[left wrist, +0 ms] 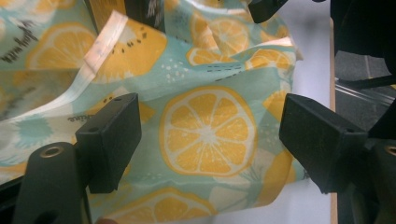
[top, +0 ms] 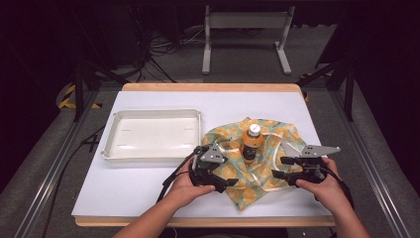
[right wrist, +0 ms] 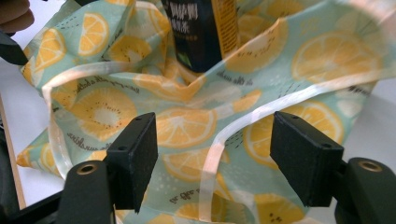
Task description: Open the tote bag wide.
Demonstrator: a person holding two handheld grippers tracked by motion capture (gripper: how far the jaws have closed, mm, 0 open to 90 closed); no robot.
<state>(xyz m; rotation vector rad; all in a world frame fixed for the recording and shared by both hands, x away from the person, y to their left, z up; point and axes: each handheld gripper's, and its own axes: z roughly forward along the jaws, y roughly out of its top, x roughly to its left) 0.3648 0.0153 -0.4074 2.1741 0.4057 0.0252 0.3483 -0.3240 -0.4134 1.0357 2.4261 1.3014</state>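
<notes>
A teal cloth bag printed with orange slices (top: 257, 158) lies crumpled on the white table top (top: 148, 188), right of centre. An orange drink bottle with a white cap (top: 251, 143) stands upright in its folds; its dark label (right wrist: 201, 32) shows in the right gripper view. My left gripper (top: 229, 179) sits at the bag's left edge, open, with the cloth (left wrist: 208, 130) between its jaws. My right gripper (top: 278, 167) is at the bag's right edge, open too, jaws astride cloth (right wrist: 187, 130) and a pale handle strap (right wrist: 219, 154).
An empty white tray (top: 111, 144) lies on the table left of the bag. The table's wooden front edge (top: 198, 222) runs just before my hands. Beyond the table stand a grey metal frame (top: 245, 22) and cables on the floor.
</notes>
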